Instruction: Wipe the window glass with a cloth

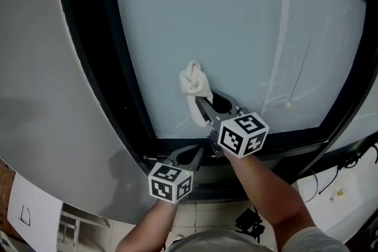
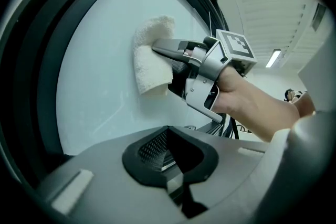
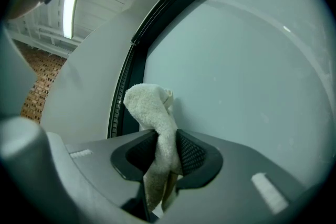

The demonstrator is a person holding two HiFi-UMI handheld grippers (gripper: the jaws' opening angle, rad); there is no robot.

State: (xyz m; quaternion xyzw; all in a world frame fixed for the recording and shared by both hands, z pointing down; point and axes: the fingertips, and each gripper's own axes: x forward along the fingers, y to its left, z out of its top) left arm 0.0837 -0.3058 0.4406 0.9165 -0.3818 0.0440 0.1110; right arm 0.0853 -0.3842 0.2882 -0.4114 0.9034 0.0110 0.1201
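Nearest: two bare forearms reach up from the bottom edge of the head view.

Left tool (image 1: 192,156) (image 2: 168,155): low, near the bottom rail of the dark window frame (image 1: 100,38) (image 3: 128,86). Jaws closed together with nothing between them. Its marker cube (image 1: 170,182) sits just above the wrist. This tool is left of the right tool and nearer, and the two are apart.

Right tool (image 1: 204,108) (image 2: 160,49) (image 3: 165,152): higher and farther, angled up and to the left. Jaws clamped on the lower tail of a white terry cloth (image 1: 194,82) (image 2: 149,60) (image 3: 149,105). The cloth fills the gap between the ribbed pads, and its bunched upper end stands out past the tips. Marker cube (image 1: 243,134) is at this tool's near end.

Cloth position: on the lower part of the pane, left of centre, above the bottom rail. In the left gripper view the bunched end lies against the window glass (image 1: 248,38) (image 2: 100,76) (image 3: 241,60).

Glass: pale blue-grey, with faint streaks on the right half. A thin cord ends in a small bead (image 1: 288,105) at the lower right of the pane, well apart from the cloth.

Surroundings: a grey wall (image 1: 35,68) is left of the frame. A white sheet of paper (image 1: 29,209) is at lower left, and dark cables (image 1: 348,168) at lower right.
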